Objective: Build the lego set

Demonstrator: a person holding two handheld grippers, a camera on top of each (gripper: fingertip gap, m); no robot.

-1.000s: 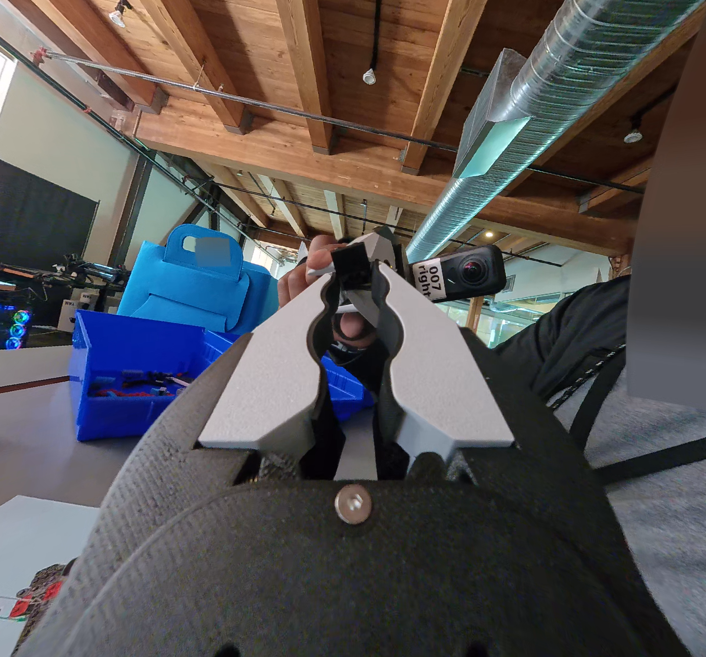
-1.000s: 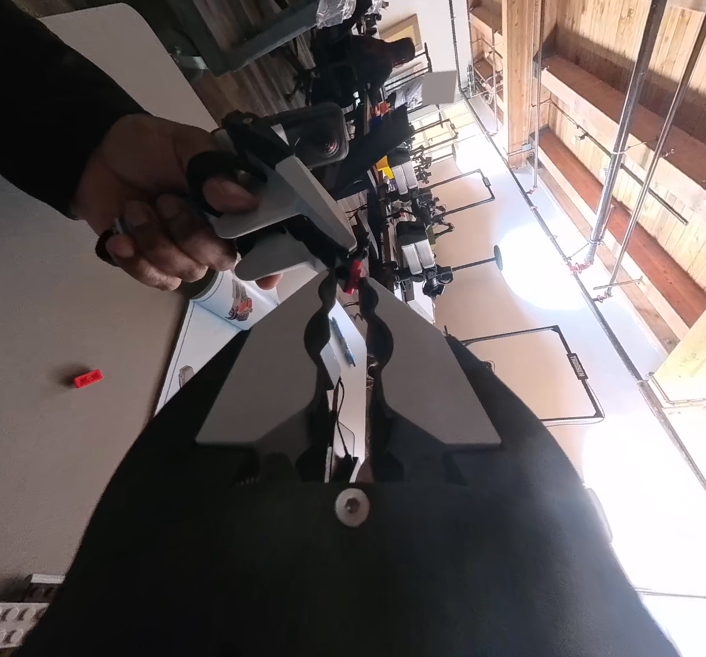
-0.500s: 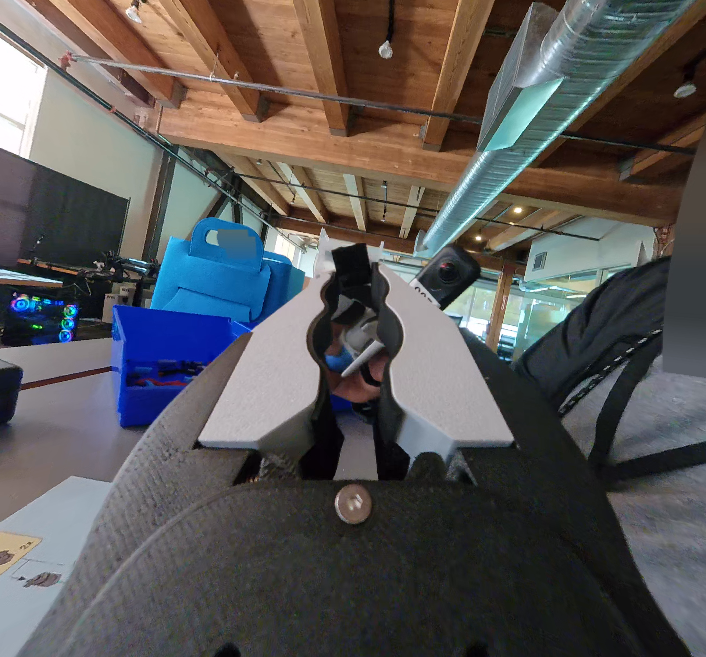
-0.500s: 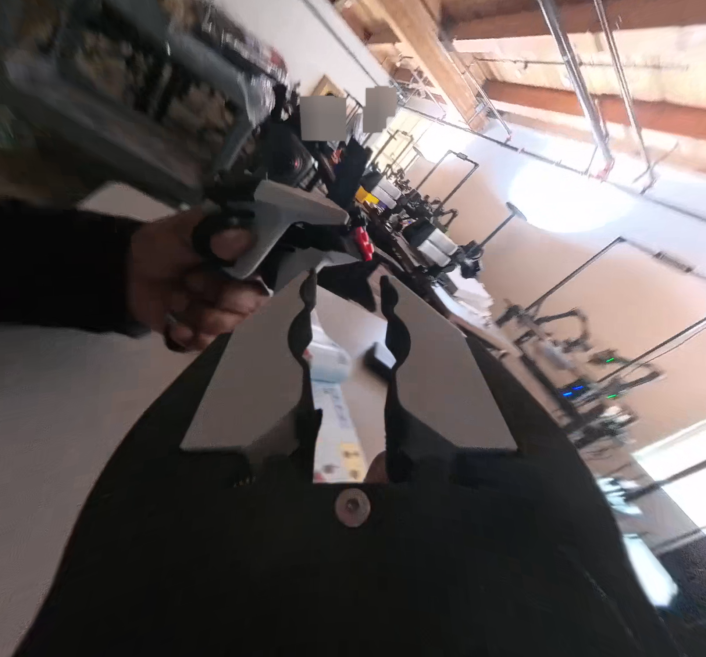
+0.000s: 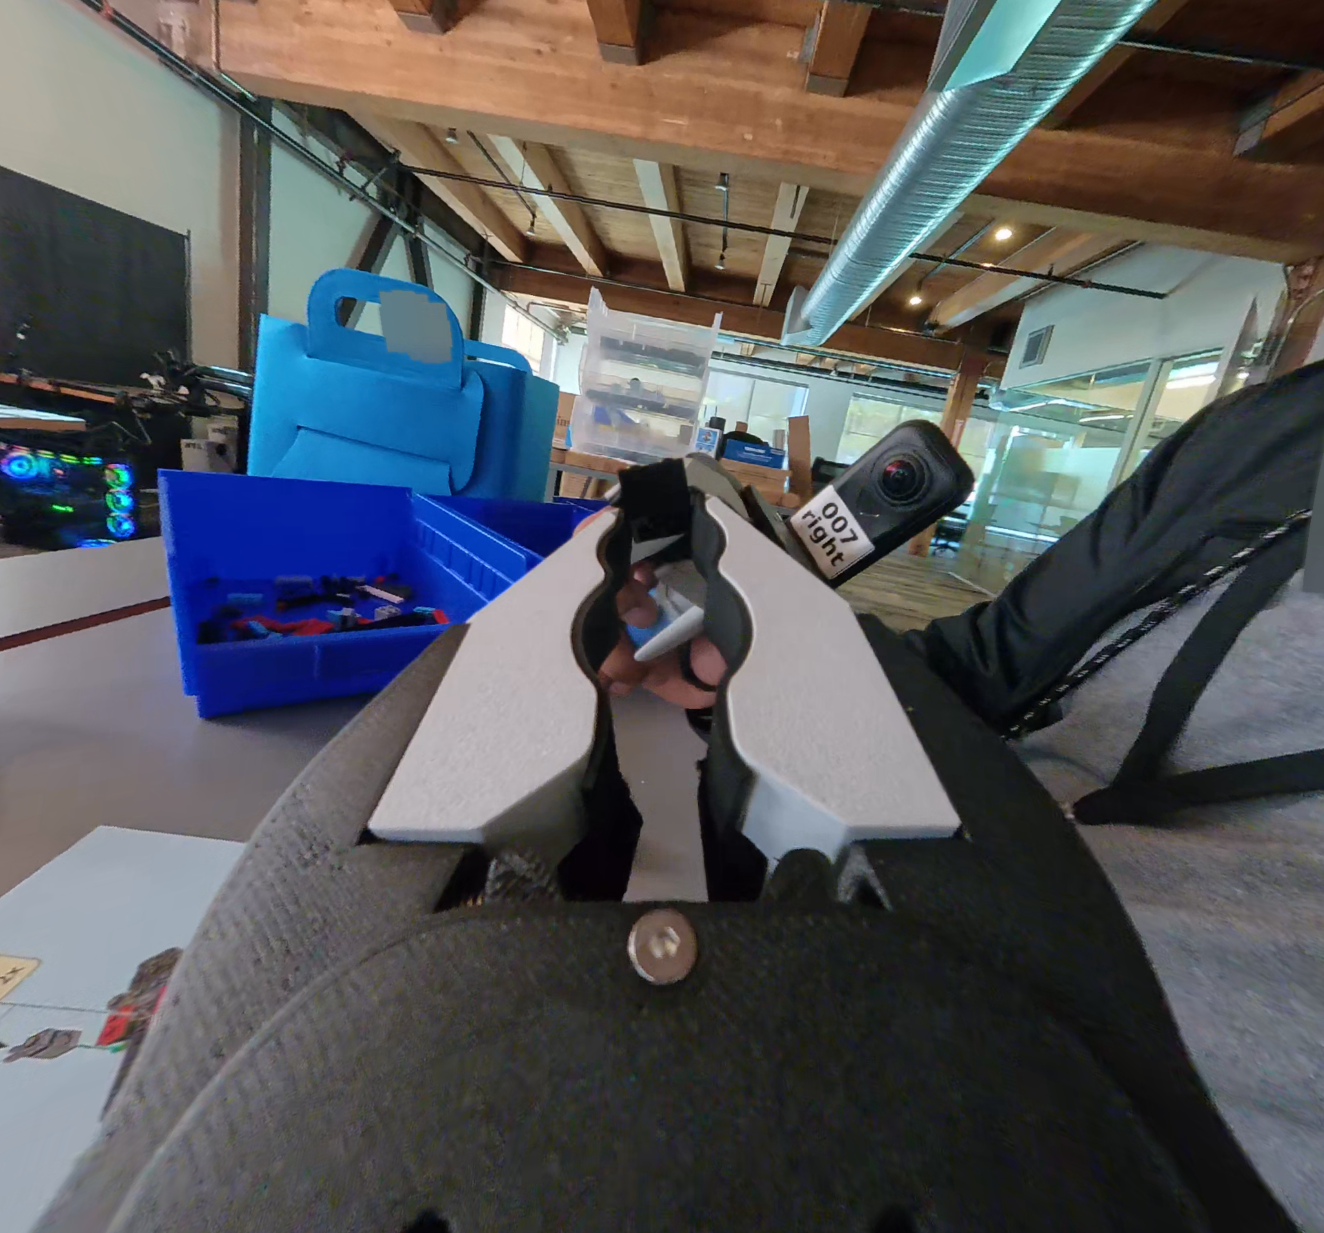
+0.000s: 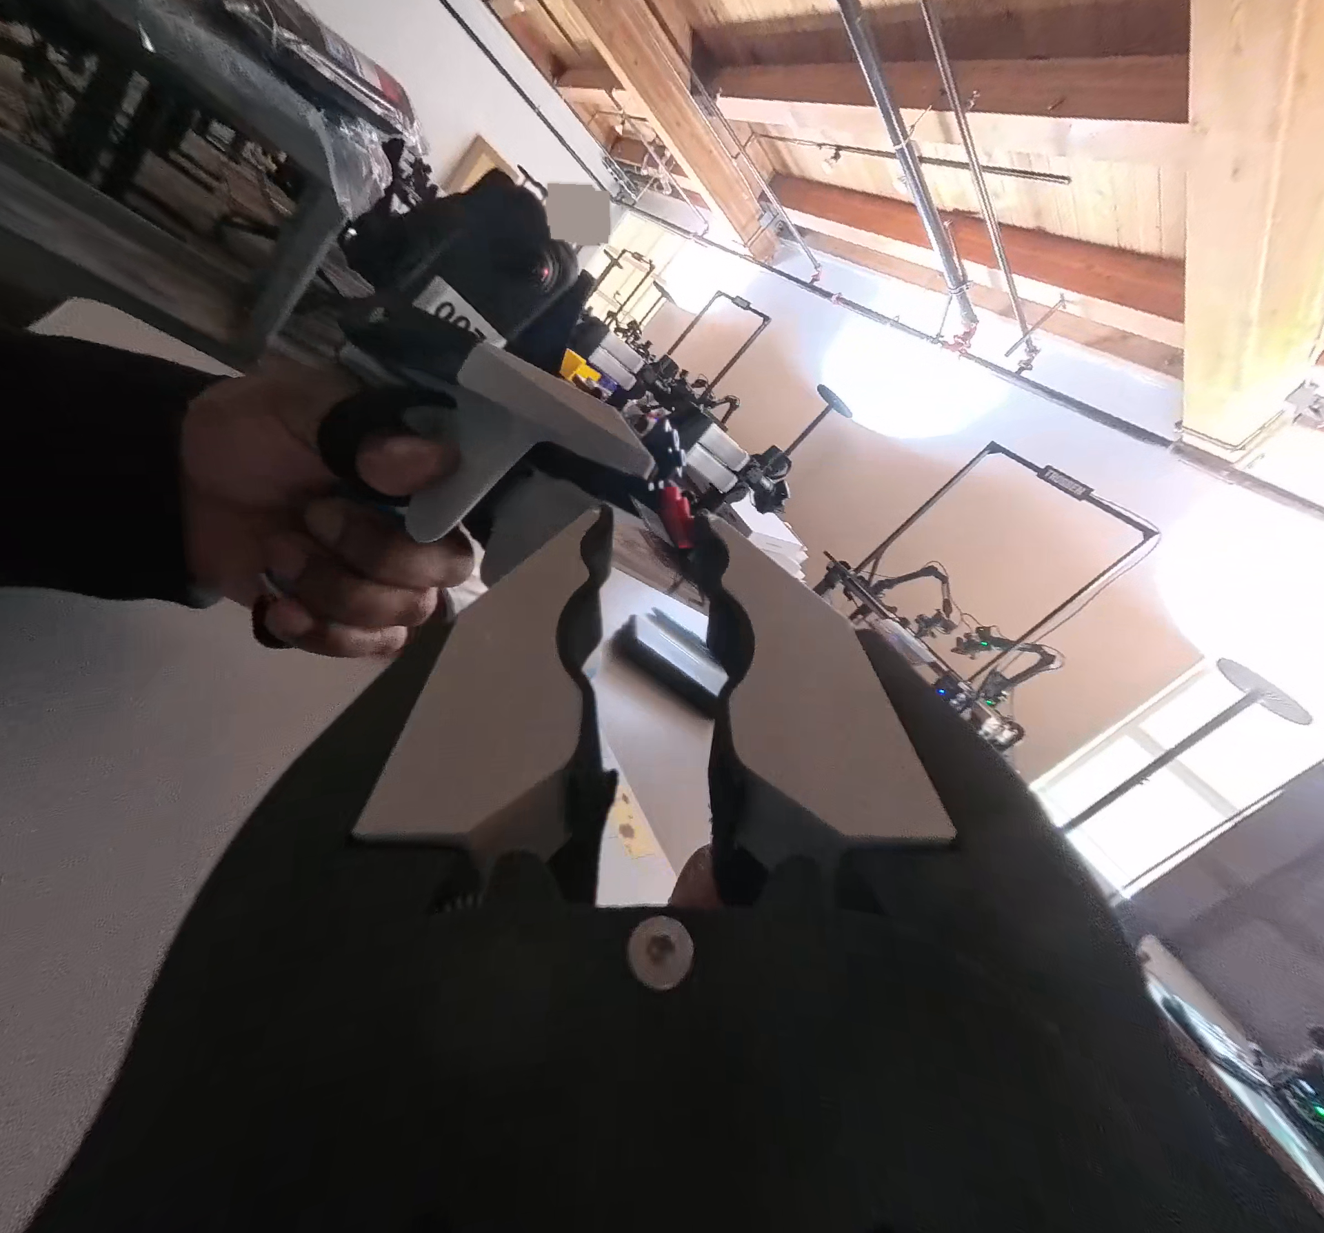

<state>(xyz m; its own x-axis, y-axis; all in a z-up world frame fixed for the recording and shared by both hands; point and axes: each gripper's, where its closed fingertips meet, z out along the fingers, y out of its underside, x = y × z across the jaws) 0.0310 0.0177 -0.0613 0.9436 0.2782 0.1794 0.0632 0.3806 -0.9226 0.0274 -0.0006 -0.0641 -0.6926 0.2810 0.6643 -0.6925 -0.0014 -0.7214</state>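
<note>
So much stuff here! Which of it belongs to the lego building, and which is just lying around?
Part of the job:
- left hand-held gripper, clamping a black lego piece
- right hand-held gripper
- blue bin of loose lego pieces
- instruction sheet

Just lying about:
- blue felt bag
- clear drawer stack
- lit computer

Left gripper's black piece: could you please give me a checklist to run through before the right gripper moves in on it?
1. Left gripper holds the black piece: ok, jaws shut on it at the tips.
2. Right gripper ready to grasp: ok, jaws stand apart.
3. Red part at the left gripper's tip lies between the right gripper's fingers: cannot tell, depth unclear.
4. Right wrist view sharp enough to align: not ok, somewhat blurred.
5. Blue bin holds loose pieces: ok.
6. Instruction booklet in sight: ok, on the table.
</note>
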